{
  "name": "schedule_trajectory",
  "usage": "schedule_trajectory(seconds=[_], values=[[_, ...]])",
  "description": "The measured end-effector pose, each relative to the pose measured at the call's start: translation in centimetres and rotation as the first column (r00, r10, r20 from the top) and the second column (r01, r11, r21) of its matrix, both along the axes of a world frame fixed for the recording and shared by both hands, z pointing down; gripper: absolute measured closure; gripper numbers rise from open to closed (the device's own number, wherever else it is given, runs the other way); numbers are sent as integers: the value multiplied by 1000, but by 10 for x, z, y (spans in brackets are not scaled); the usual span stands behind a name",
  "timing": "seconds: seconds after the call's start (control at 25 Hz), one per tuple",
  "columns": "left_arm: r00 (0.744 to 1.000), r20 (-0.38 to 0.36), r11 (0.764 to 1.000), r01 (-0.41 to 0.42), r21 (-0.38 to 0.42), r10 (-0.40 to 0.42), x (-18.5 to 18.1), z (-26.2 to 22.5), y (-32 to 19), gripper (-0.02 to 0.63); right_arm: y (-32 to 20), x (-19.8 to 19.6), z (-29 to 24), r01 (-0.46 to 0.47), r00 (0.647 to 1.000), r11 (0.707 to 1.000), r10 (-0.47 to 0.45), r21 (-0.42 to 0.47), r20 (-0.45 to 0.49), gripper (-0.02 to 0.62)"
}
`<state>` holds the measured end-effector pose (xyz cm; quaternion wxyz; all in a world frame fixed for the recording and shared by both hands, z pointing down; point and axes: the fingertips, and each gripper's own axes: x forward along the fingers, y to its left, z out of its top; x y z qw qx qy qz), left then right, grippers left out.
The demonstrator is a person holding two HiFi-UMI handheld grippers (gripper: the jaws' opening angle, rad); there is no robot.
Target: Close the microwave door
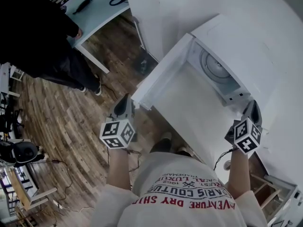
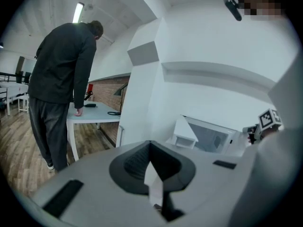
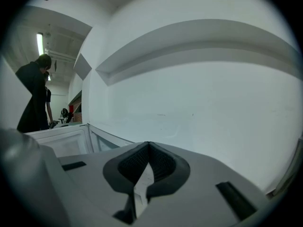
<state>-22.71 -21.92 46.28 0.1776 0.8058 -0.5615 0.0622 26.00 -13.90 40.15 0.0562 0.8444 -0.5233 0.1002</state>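
The left hand-held gripper [image 1: 124, 102] has its jaws pressed together with nothing between them. Its tips sit just beside the free end of the flat white microwave door [image 1: 161, 70], on the door's outer side. The right hand-held gripper [image 1: 253, 109] is likewise closed and empty. It hovers near the right front of the boxy white microwave [image 1: 226, 39], close to the wall. The door stands swung wide to the left, its free end reaching toward the front edge of the white bench [image 1: 191, 110] that carries the oven, and the cavity with its round turntable [image 1: 214, 66] lies exposed. The likeliest trouble is the closed tips skating off the smooth panel, since they offer only a narrow contact point. If they skid past the free end, the door would stop partway. A soft push may bring the door to the frame without latching, while a hard one could shove the whole oven back along the bench. The right hand-held gripper and its thin dark cable [image 1: 219, 161] hang near the latch side, where the door could strike or pinch them. A person in dark clothing [image 1: 42, 41] stands well apart and poses no hazard.
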Motion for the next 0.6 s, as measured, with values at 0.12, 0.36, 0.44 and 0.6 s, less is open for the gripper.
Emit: schedule_trajectory(seconds=[0.12,0.36,0.44,0.6], values=[[1000,6,1000,-28,-2,28,16,1,12,609,0,1,0,29,999,1000,-29,-8,24,583],[997,4,997,-80,6,80,55,-4,35,609,-1,1,2,104,992,995,-103,-12,72,583],[995,-2,995,-97,9,97,70,-6,43,609,-1,2,2,126,988,992,-124,-10,90,583],[989,1,989,-146,11,146,106,-9,59,609,0,2,2,165,980,986,-164,-8,109,583]])
